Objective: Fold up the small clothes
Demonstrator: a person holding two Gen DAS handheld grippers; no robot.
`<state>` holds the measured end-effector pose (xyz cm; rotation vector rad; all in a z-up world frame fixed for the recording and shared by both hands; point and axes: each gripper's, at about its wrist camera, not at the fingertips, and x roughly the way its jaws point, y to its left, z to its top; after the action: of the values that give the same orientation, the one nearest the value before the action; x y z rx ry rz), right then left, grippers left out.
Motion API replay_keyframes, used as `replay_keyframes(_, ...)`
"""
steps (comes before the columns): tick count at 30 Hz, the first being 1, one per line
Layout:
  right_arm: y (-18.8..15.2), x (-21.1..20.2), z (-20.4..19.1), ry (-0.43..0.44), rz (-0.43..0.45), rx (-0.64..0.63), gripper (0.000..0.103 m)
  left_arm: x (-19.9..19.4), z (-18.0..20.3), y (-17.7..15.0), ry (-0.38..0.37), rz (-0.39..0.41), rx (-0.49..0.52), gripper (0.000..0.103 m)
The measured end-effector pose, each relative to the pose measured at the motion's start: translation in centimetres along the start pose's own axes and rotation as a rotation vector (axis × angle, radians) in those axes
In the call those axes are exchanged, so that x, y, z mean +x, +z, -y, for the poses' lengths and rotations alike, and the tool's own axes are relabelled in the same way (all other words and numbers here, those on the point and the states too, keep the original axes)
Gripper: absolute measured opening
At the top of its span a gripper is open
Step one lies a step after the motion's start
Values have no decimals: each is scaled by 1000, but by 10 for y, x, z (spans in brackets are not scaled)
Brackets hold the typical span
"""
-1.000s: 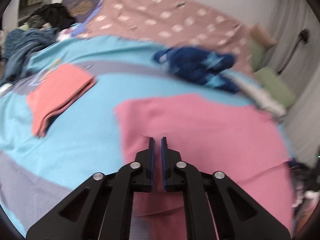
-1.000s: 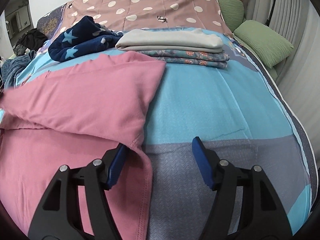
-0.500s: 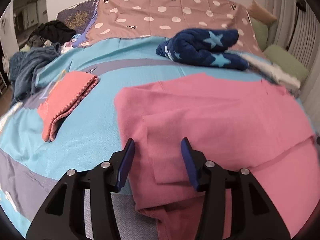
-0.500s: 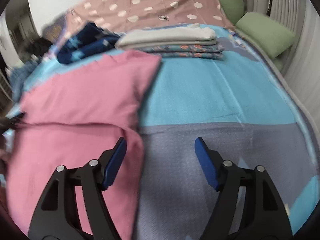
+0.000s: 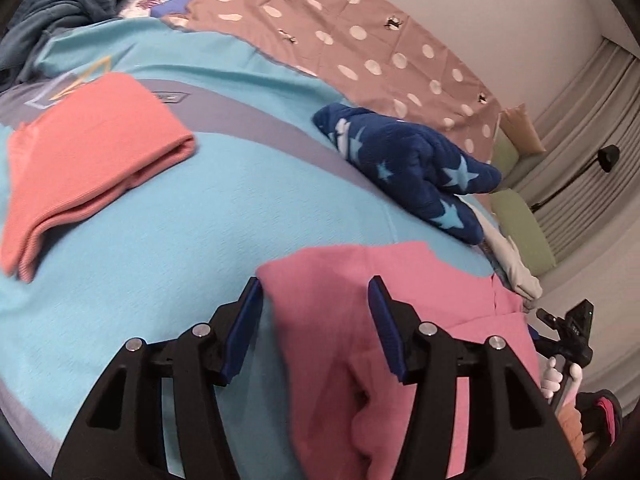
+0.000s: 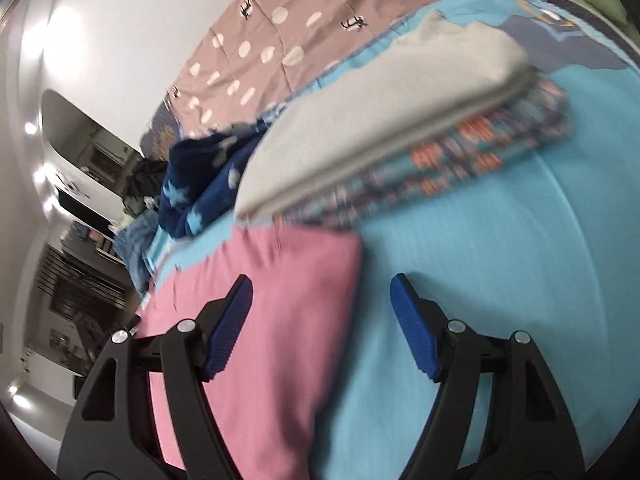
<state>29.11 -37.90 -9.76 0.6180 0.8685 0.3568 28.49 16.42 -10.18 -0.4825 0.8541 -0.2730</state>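
Straddling the pink garment (image 5: 360, 300), left gripper (image 5: 316, 324) fingers wide, empty; right gripper (image 6: 320, 320) likewise; cloth soft, limp; pinch far corners.

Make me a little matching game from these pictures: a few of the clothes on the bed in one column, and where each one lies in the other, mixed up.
Things:
1. pink garment
2. coral folded cloth
3. navy star fleece
4. grey folded cloth

Places:
A. on top of a patterned folded cloth
B. alone on the blue bedspread, off to the left in the left wrist view
C. between the open fingers of the left hand-held gripper
D. bunched up near the dotted brown sheet

Pairs: 1-C, 2-B, 3-D, 4-A
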Motion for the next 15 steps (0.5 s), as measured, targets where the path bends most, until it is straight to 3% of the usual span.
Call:
replay_keyframes(2,4,8,-4,28,-21,-16,62,11,9,3,9,-14,43,29)
replay_keyframes(3,4,12,-6,23,-40,-32,36,16,12,5,3,-32,59,7)
replay_keyframes(4,3,16,-10,0,-53,-43,10,19,16,6,3,-35,70,7)
replay_keyframes(6,2,9,-17,-45,-12,-69,10,10,24,4,44,15,119,7)
replay_keyframes(9,-4,-18,-35,-30,84,-116,10,-1,32,1,99,66,189,7)
replay_keyframes(12,-5,-4,-39,-165,36,-178,10,15,32,1,153,17,208,7)
replay_keyframes(15,-8,9,-27,-208,4,-135,19,5,32,3,162,52,196,13)
